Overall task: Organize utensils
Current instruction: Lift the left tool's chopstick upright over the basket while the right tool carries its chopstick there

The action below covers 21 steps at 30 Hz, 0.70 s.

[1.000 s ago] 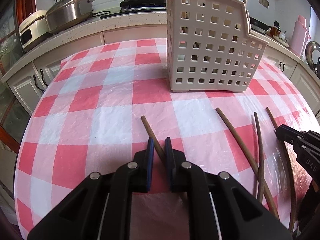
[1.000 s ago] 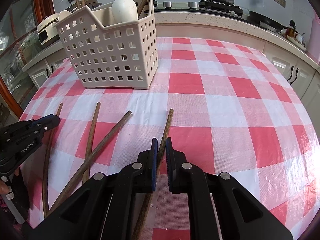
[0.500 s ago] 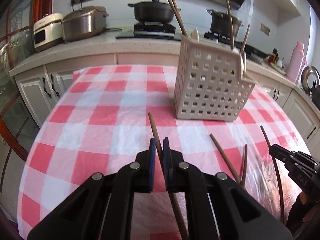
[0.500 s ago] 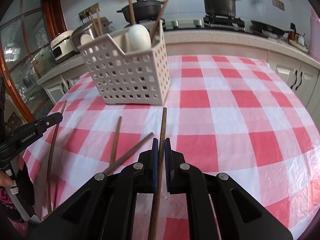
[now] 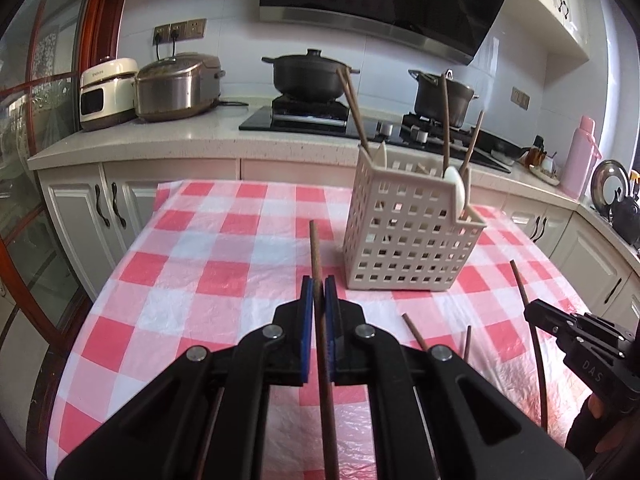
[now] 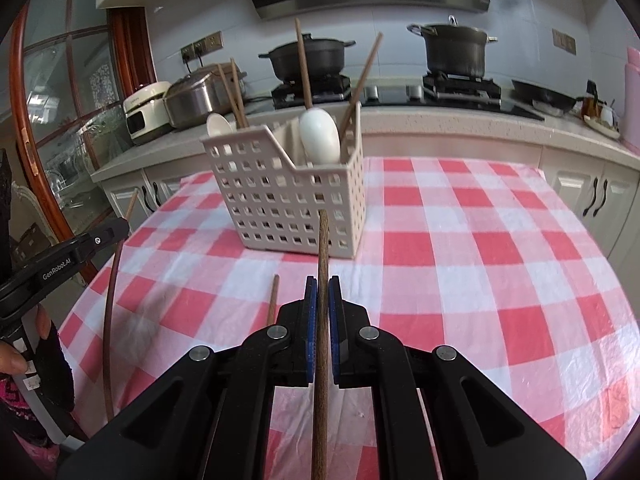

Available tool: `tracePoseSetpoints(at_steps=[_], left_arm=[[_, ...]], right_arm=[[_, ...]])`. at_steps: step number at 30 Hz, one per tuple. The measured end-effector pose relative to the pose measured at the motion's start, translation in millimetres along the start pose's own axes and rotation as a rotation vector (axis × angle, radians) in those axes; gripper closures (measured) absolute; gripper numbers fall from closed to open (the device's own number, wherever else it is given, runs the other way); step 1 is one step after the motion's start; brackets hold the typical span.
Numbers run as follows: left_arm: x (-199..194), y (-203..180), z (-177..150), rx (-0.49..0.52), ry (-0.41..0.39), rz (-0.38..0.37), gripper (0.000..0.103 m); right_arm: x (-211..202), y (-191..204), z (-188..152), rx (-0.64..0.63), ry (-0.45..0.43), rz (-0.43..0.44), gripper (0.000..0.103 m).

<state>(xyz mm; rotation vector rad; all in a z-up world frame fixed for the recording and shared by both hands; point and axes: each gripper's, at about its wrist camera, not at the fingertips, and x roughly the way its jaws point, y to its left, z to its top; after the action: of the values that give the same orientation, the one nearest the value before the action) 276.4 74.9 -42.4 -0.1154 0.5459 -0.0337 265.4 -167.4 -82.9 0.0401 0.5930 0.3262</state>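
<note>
A: Two brown wooden chopsticks held, one per gripper. Left gripper (image 5: 319, 284) closed on left-held chopstick (image 5: 316, 256), blue pads pinching it, shaft running straight ahead past the fingertips and back under the body. Right gripper (image 6: 322, 284) likewise clamped on right-held chopstick (image 6: 323, 248), tip pointing forward at the basket wall.

B: Appearance of sticks?

A: Slim, dark brown, round, matte grain. Both raised off the cloth.

B: Loose ones?

A: Short chopstick (image 6: 273, 300) lying just left of the right gripper; long chopstick (image 6: 110, 320) further left, near the left gripper (image 6: 64, 258) as seen from the right wrist. From the left wrist, right gripper (image 5: 580, 340) low at far right, two stick ends close to its left.

B: Container?

A: Cream perforated basket (image 5: 408, 236) ahead and right of the left gripper, upright, divided inside. Holding a white spoon (image 6: 319, 136), a second spoon (image 6: 218, 124) at its far-left corner, several chopsticks standing tilted.

B: Surface, room?

A: Red-and-white checked tablecloth (image 6: 480, 248). Beyond: counter, black pot (image 5: 308, 72), second pot (image 6: 456, 48), rice cooker (image 5: 178, 84), range hood above.
</note>
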Motion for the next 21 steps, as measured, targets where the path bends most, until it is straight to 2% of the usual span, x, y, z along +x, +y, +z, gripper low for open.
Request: tracePoseSetpoints(at_steps=[12,21], left_arm=[[-34,-9,16,0.016,-0.085,-0.026,0.097],[-57,-19,23,0.045,-0.150,-0.026,0.097]], right_arm=[[-41,9,24,-0.041,-0.123,-0.003,0.097],[-64,16,31,-0.064,-0.182,0.001,0.097]])
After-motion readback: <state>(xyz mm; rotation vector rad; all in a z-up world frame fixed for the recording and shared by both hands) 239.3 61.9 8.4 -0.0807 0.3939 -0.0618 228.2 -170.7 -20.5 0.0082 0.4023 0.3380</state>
